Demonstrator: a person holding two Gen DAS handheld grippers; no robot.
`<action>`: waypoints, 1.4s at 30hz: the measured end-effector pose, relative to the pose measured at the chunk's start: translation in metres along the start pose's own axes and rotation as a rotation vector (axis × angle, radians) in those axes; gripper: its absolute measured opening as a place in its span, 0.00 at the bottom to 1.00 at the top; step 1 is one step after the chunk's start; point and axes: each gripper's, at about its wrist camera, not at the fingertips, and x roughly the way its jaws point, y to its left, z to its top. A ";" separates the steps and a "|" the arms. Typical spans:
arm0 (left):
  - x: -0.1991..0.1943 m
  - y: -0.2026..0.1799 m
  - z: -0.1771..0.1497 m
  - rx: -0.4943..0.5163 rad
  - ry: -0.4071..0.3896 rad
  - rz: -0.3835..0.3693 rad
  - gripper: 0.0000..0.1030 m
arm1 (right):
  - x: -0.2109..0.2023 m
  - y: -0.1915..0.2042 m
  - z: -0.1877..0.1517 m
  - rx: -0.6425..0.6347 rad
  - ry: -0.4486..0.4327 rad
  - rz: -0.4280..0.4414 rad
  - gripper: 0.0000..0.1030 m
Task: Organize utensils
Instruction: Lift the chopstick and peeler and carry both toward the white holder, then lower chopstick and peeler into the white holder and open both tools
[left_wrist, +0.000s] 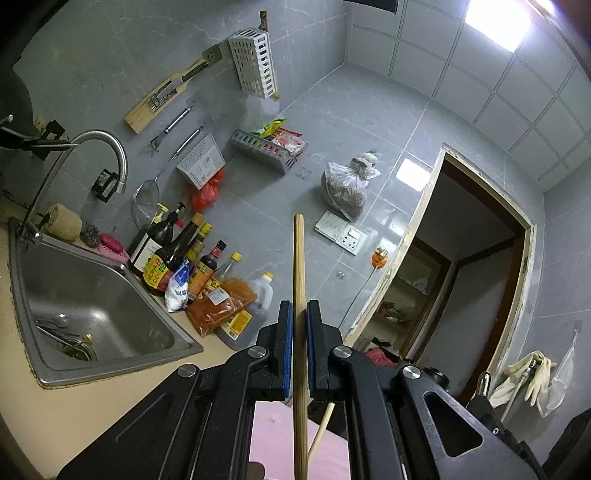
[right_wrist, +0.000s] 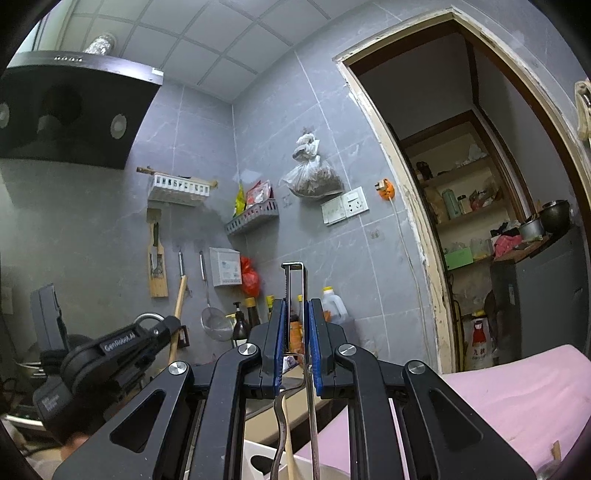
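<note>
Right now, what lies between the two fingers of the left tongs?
A wooden stick stands upright between them, clamped by the left tongs. The left wrist view shows this.

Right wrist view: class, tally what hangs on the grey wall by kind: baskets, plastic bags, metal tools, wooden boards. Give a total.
Baskets: 2 (white basket, grey basket)
Plastic bags: 2 (clear bag, red bag)
Metal tools: 2 (peeler, strainer)
Wooden boards: 1 (board)
Total: 7
</note>
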 end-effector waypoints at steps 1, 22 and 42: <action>0.000 0.000 0.000 0.001 -0.001 0.001 0.04 | 0.000 -0.001 0.000 0.005 0.000 0.000 0.10; -0.011 -0.008 -0.020 0.088 -0.013 0.028 0.04 | 0.003 -0.009 -0.009 0.023 0.053 0.019 0.10; -0.012 -0.034 -0.072 0.306 0.234 0.003 0.06 | 0.004 0.001 -0.022 -0.025 0.103 0.044 0.13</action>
